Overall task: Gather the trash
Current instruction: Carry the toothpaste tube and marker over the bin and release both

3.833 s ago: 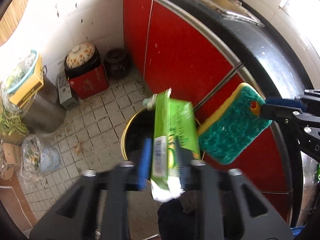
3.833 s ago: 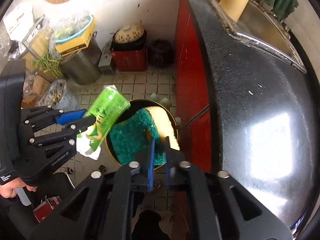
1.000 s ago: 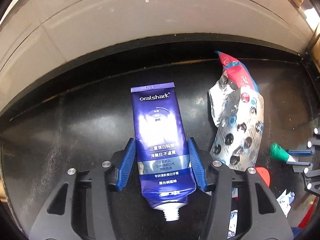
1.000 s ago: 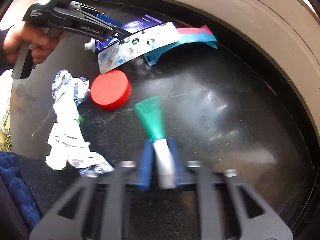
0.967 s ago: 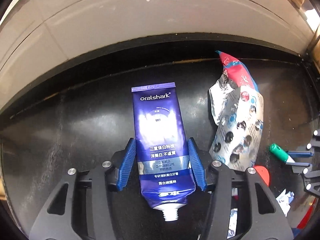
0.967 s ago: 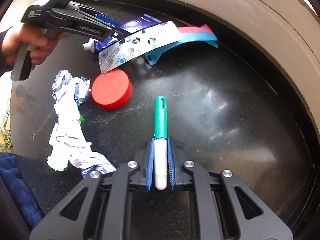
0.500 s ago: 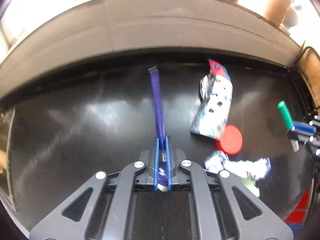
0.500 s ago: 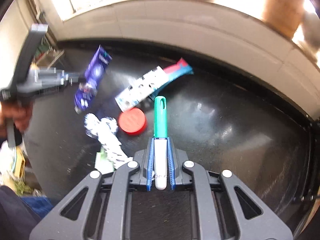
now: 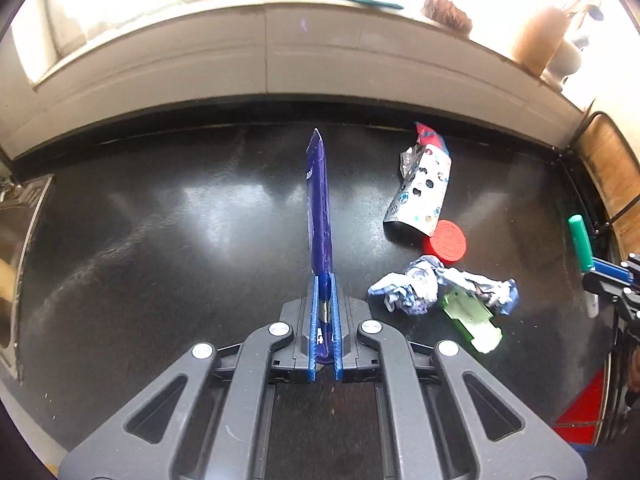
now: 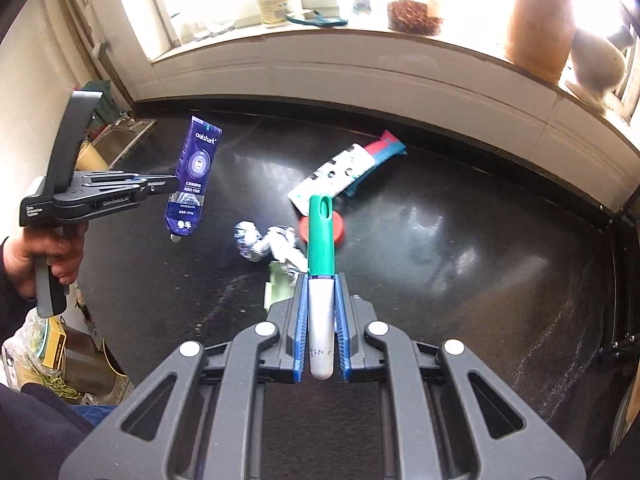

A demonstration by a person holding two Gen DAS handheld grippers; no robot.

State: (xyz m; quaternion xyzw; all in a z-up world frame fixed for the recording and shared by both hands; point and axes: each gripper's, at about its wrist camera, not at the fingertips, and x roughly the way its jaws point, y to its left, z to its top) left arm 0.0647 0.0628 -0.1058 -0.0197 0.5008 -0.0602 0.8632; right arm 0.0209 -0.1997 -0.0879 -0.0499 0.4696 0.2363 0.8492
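While both hand-held tools hang above the glossy black countertop (image 9: 160, 220), the left gripper (image 9: 324, 304) is clenched flat on the lower end of a dark blue, flattened toothpaste tube (image 9: 319, 208); its jaws have only just come together on the tube. In the left wrist view the tube shows edge-on, rising straight out from between the blue pads. In the right wrist view the tube (image 10: 194, 178) hangs clear of the counter, cap end down. A person's hand (image 10: 38, 258) wraps the left tool's grip below a dark sleeve, the tool pointing across toward the middle of the counter.

The right gripper (image 10: 320, 320) grasps a marker pen with a white barrel and green cap (image 10: 320, 256), cap forward, barrel clamped between the blue pads, pointing steeply down at the counter.

Left on the counter: a silver blister pack (image 9: 422, 196) over a red-and-blue wrapper (image 10: 384, 148), a round red plastic lid (image 9: 447, 242) touching the pack's near end, a crumpled white-and-blue wrapper (image 9: 424, 286), and a pale green flat piece (image 9: 472, 318) partly beneath it. These lie bunched between the two tools.

The counter ends at a pale tiled ledge (image 9: 280, 64) behind; a steel sink (image 10: 120, 138) lies at the left end. The counter's left half and far right side are bare.
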